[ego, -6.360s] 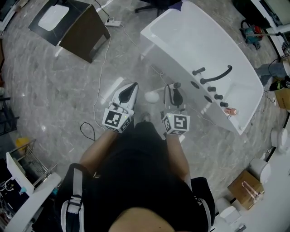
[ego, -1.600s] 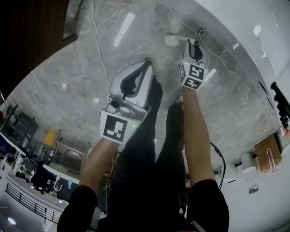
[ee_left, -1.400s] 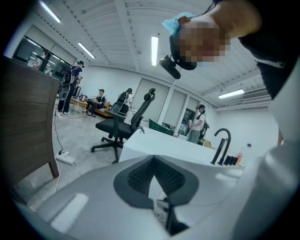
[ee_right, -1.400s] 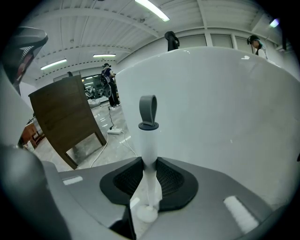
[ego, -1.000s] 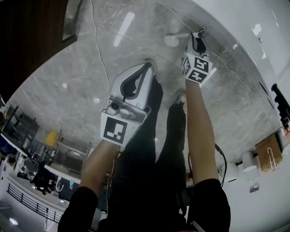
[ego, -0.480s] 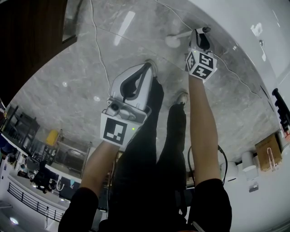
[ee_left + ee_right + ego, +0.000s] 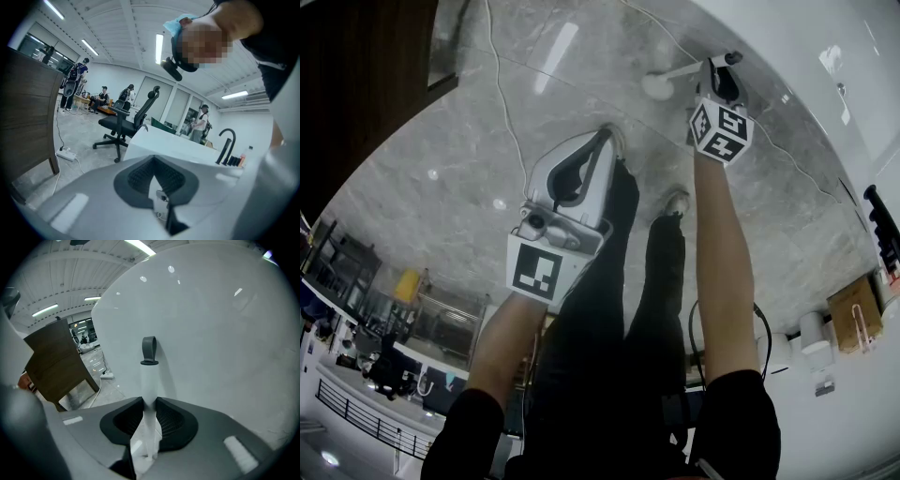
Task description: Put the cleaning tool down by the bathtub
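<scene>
Right gripper view: my right gripper (image 7: 149,405) clamps white cleaning tool (image 7: 150,378) w/ grey loop, near glossy white bathtub (image 7: 220,329). Left gripper (image 7: 157,178): jaws together, empty.

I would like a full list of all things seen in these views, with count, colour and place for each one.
white long-handled cleaning tool: one, white with grey loop, beside the bathtub wall
smooth oval bathtub: one, white, upper right in head view
marble floor: grey, underneath everything
thin cable: at least two, white, on the floor
wooden cabinet: one, dark brown, upper left
swivel office chair: one, black, behind the bathtub
curved faucet: one, black, on the bathtub rim
cardboard box: one, brown, right edge
left gripper: white-grey, shut, empty
right gripper: shut on the tool's handle
person's legs: two, black trousers, centre
</scene>
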Action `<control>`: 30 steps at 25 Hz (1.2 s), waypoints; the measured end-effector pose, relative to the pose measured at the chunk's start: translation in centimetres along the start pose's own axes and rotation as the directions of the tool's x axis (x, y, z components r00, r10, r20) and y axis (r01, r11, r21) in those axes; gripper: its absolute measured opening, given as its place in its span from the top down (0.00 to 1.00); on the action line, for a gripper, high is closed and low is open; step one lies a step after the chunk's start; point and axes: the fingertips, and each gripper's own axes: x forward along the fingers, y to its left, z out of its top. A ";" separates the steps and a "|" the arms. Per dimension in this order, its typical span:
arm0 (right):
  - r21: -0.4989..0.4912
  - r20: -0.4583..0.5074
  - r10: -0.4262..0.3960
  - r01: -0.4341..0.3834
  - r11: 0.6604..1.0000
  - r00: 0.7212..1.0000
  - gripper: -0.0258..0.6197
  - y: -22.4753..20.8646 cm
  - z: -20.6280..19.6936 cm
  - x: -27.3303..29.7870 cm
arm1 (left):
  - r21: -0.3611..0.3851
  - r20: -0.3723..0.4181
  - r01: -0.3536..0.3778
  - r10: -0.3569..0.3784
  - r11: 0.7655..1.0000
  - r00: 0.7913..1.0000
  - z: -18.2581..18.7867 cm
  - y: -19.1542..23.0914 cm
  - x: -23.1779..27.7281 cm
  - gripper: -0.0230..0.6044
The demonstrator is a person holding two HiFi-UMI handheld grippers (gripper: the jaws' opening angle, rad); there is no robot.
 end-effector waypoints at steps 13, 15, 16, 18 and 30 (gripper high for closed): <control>0.015 -0.004 -0.012 0.012 1.000 1.000 0.82 -0.3 0.1 0.7 | -0.008 0.003 -0.010 0.010 1.000 1.000 -0.2 1.0 -0.4 0.95; 0.015 -0.002 -0.012 0.012 1.000 1.000 0.82 -0.3 0.1 0.7 | -0.006 0.003 -0.011 0.011 1.000 1.000 -0.3 1.1 -0.5 0.95; 0.015 -0.001 -0.012 0.012 1.000 1.000 0.82 -0.2 0.1 0.7 | -0.006 0.003 -0.012 0.012 1.000 1.000 -0.3 1.1 -0.5 0.95; 0.013 0.000 -0.013 0.013 1.000 1.000 0.82 -0.2 0.2 0.7 | -0.006 0.004 -0.013 0.013 1.000 1.000 -0.3 1.2 -0.5 0.95; 0.021 -0.014 -0.017 0.017 1.000 1.000 0.78 0.1 -0.1 0.5 | -0.007 0.012 -0.015 0.015 1.000 1.000 0.0 1.3 -0.7 0.95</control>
